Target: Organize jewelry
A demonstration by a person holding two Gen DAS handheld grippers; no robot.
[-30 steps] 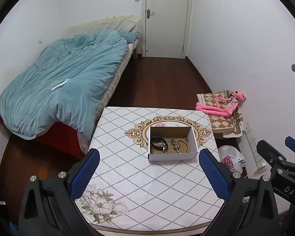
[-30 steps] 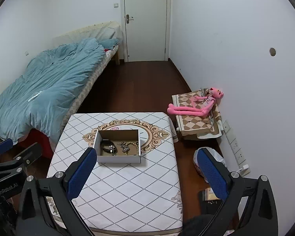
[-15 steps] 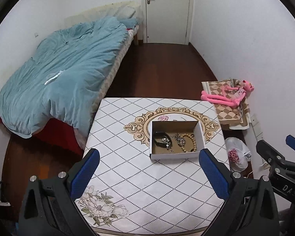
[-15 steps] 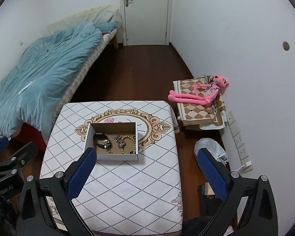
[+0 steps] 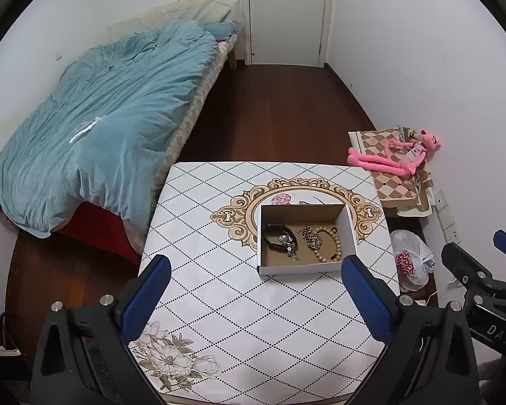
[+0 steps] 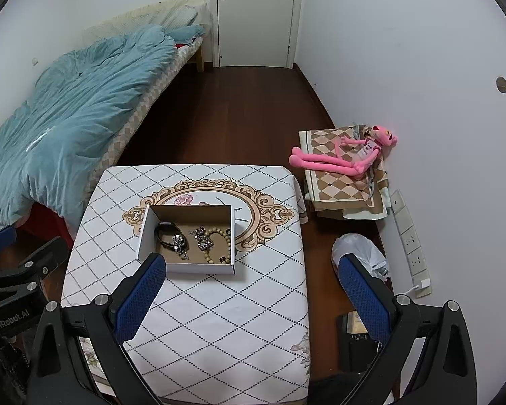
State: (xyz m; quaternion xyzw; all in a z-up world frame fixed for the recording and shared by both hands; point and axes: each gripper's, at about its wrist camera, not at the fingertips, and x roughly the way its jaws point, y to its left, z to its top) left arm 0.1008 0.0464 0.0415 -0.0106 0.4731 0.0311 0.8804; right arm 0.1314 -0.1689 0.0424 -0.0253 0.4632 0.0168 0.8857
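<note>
- On the bench [image 5: 219, 303], right of centre: open box [image 5: 306, 268], upright, on the ornate ring print.
- Inside box, left to right: black band [image 5: 274, 236], silver chain [image 5: 309, 238], bead bracelet [image 5: 330, 243]; all lie on the box floor.
- Left tool [image 5: 256, 298]: jaws spread wide, empty, held above the near bench edge, apart from the box.
- Right tool [image 6: 251, 298]: jaws spread wide, empty; its left finger [image 6: 140, 295] overlaps the box's near corner in view; contact cannot be told.
- Left: bed [image 5: 94, 128]. Far right: pink toy [image 5: 398, 158].
</note>
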